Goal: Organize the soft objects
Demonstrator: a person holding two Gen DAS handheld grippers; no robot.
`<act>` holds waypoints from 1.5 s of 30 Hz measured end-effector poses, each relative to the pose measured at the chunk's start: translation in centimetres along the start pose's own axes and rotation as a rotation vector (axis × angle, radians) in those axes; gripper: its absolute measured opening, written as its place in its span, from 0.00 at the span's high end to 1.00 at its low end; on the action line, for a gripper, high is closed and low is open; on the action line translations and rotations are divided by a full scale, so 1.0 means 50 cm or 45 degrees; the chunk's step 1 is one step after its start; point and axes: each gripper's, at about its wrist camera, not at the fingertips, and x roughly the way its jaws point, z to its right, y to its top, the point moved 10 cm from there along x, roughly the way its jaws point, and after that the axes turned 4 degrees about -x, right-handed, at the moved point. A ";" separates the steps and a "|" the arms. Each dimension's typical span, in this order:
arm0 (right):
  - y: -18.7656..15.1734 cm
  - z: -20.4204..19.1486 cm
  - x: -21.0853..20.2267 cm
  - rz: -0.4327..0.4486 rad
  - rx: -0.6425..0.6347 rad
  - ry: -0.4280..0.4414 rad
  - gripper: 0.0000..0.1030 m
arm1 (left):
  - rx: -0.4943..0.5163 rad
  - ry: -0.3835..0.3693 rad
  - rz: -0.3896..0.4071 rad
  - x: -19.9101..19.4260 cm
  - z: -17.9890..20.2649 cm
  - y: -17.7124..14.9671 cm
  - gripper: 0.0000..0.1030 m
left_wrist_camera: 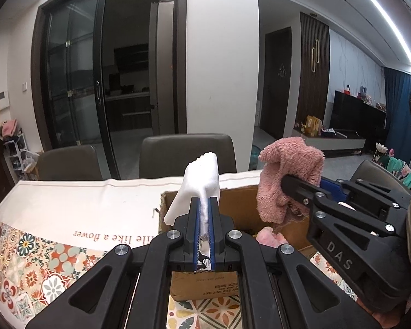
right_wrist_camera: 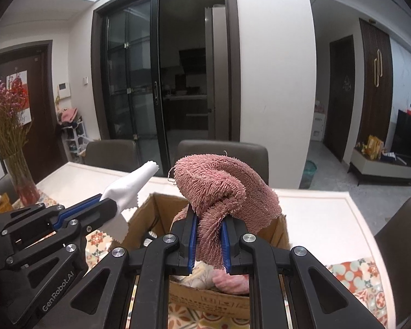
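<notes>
Two grippers loaded: left gripper (left_wrist_camera: 204,205) clamped on white cloth (left_wrist_camera: 200,189), right gripper (right_wrist_camera: 208,224) clamped on pink towel (right_wrist_camera: 219,189), both cloths sticking up, cardboard box (right_wrist_camera: 148,211) w/ soft stuff directly below/ahead near table's front edge, right closer.

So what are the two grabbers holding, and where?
Left gripper pinches the white cloth near its lower middle; right gripper pinches the pink fuzzy towel by a bunched fold.

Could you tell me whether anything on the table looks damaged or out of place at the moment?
The cardboard box looks worn: its far-left corner is torn and frayed, with a loose strip hanging at the rim. Otherwise nothing stands out; the white cloth and the pink towel are each pinched in a hand-held gripper above the box.
</notes>
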 end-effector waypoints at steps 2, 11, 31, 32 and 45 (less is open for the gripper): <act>-0.013 0.005 0.020 -0.031 0.011 0.010 0.84 | -0.002 -0.009 -0.030 0.020 0.004 -0.009 0.93; -0.066 0.029 0.096 -0.173 0.054 0.045 0.84 | 0.002 -0.022 -0.160 0.089 0.009 -0.052 0.93; -0.072 0.034 0.064 -0.208 0.058 -0.001 0.58 | 0.004 0.057 -0.149 0.066 -0.012 -0.054 0.70; -0.069 0.033 0.055 -0.203 0.057 -0.007 0.58 | 0.007 0.075 -0.147 0.059 -0.016 -0.052 0.69; -0.053 0.004 -0.082 -0.121 0.119 -0.079 0.58 | -0.001 0.100 -0.083 -0.067 -0.041 -0.033 0.61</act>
